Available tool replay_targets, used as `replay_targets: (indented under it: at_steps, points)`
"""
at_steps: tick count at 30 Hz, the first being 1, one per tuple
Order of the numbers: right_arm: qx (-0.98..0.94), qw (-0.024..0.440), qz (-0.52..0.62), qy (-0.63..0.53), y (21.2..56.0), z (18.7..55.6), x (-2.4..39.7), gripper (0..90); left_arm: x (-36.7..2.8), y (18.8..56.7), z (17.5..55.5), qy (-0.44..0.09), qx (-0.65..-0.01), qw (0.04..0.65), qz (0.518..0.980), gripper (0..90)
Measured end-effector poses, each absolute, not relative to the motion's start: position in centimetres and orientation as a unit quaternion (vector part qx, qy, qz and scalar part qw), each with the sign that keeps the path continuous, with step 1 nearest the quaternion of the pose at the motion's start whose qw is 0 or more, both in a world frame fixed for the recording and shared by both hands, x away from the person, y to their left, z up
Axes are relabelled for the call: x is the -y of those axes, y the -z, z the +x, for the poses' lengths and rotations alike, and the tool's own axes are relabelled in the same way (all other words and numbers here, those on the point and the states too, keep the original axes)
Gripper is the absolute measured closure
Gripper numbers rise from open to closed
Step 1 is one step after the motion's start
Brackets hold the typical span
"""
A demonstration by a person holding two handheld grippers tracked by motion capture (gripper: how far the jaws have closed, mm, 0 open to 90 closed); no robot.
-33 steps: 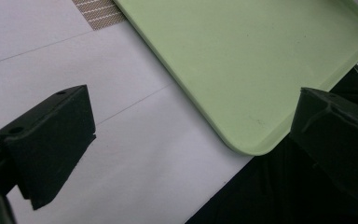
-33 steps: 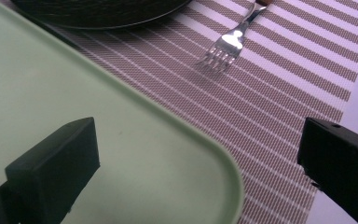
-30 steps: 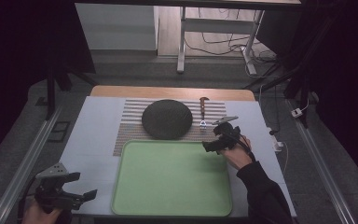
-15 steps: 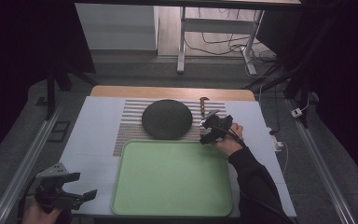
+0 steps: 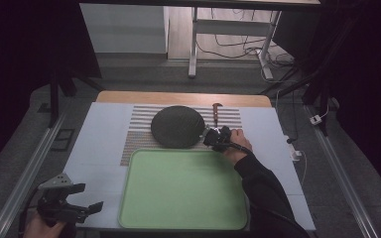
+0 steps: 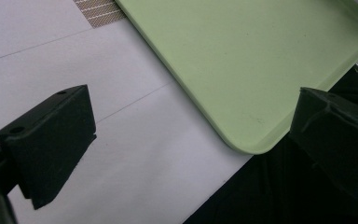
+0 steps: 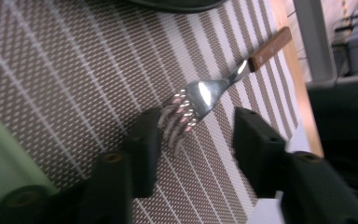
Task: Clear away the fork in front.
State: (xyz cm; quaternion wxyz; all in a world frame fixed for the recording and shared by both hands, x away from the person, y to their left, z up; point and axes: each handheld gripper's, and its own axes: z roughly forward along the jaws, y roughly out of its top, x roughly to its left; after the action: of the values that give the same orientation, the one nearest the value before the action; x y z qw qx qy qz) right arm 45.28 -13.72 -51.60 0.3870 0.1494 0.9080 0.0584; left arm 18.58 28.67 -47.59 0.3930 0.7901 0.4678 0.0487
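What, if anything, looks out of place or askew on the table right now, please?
Nothing stands out. The fork lies flat on the striped mat beside the dark plate, its tines between the right gripper's jaws, which have just been closing. The green tray sits square, unspilled.

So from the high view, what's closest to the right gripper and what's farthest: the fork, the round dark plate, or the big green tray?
1. Metal fork with a wooden handle: its tines lie between the open jaws of the right gripper.
2. Round dark plate: right beside the gripper, on the striped mat.
3. Big green tray: its far edge is about as near as the plate, too close to call.
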Motion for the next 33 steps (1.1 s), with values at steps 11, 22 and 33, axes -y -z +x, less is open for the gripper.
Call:
replay_targets:
  at_steps: [11,22,33]
  points:
    - [-0.903,0.422,0.078,-0.018,52.8,44.7,13.2,89.4,-28.6,47.6,18.6,-0.049,-0.467,0.392,0.791,0.2]
    - [-0.905,0.410,0.100,-0.059,50.6,44.3,14.1,90.0,-28.6,47.6,18.6,-0.050,-0.465,0.389,0.794,0.1]
    - [-0.898,0.380,0.160,-0.157,47.3,42.5,15.7,90.0,-28.5,47.5,18.5,-0.053,-0.463,0.388,0.795,0.1]
